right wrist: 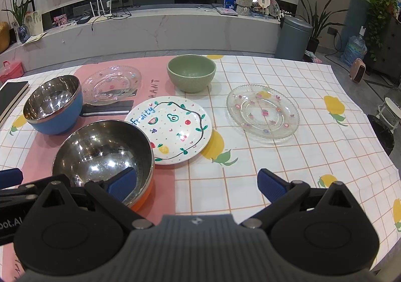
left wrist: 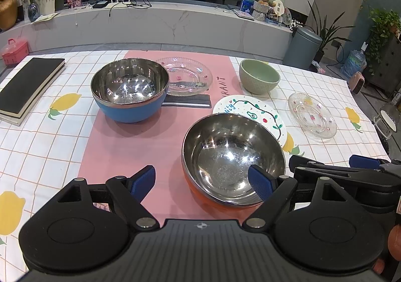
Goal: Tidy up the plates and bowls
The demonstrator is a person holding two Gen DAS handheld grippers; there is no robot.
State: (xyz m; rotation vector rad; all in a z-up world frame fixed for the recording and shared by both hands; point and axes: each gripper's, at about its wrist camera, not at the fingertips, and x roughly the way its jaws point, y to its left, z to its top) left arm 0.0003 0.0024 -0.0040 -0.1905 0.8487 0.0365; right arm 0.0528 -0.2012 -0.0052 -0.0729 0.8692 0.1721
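An orange-sided steel bowl (left wrist: 233, 156) (right wrist: 102, 154) sits at the near middle of the table. A blue-sided steel bowl (left wrist: 129, 89) (right wrist: 54, 106) stands behind it to the left. A white fruit-print plate (left wrist: 260, 111) (right wrist: 175, 129), a green bowl (left wrist: 259, 79) (right wrist: 191, 76) and two clear glass plates (left wrist: 189, 75) (left wrist: 312, 116) (right wrist: 111, 84) (right wrist: 262, 113) lie around. My left gripper (left wrist: 203, 181) is open, its right finger in front of the orange bowl. My right gripper (right wrist: 198, 184) is open and empty, its left finger in front of that bowl's rim.
A black book (left wrist: 27, 86) lies at the table's left edge. A dark flat case (right wrist: 107, 109) lies under the far glass plate. A pink mat (left wrist: 130, 141) covers the middle. The right gripper's body (left wrist: 351, 176) shows at right in the left wrist view.
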